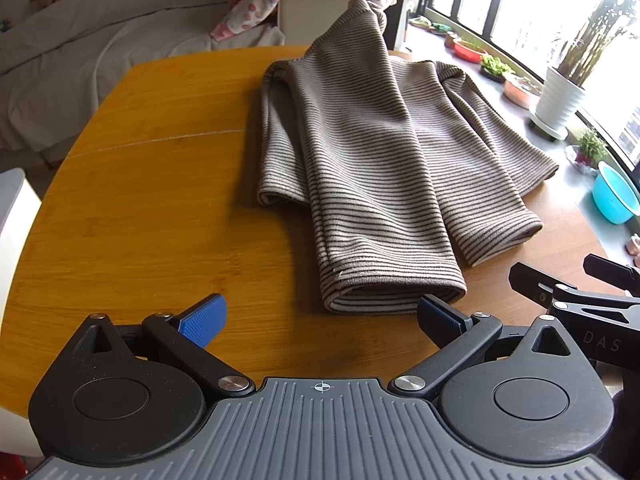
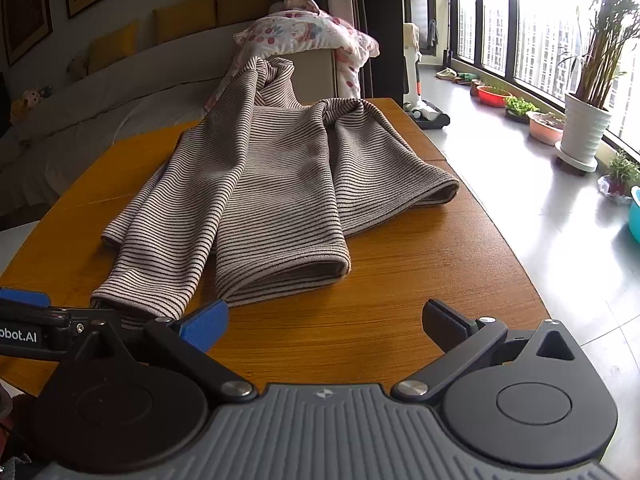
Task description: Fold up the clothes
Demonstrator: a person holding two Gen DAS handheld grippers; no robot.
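Observation:
A brown-and-cream striped garment lies on the wooden table, its sleeves laid over the body and its top draped onto a chair back. It also shows in the right wrist view. My left gripper is open and empty, its jaws just short of the nearest sleeve cuff. My right gripper is open and empty over bare table, just short of another cuff. The right gripper's arm shows at the right edge of the left view.
The table's right edge drops to a grey floor with potted plants along the window and a turquoise basin. A white sofa with a patterned quilt lies beyond the table. A white chair stands left.

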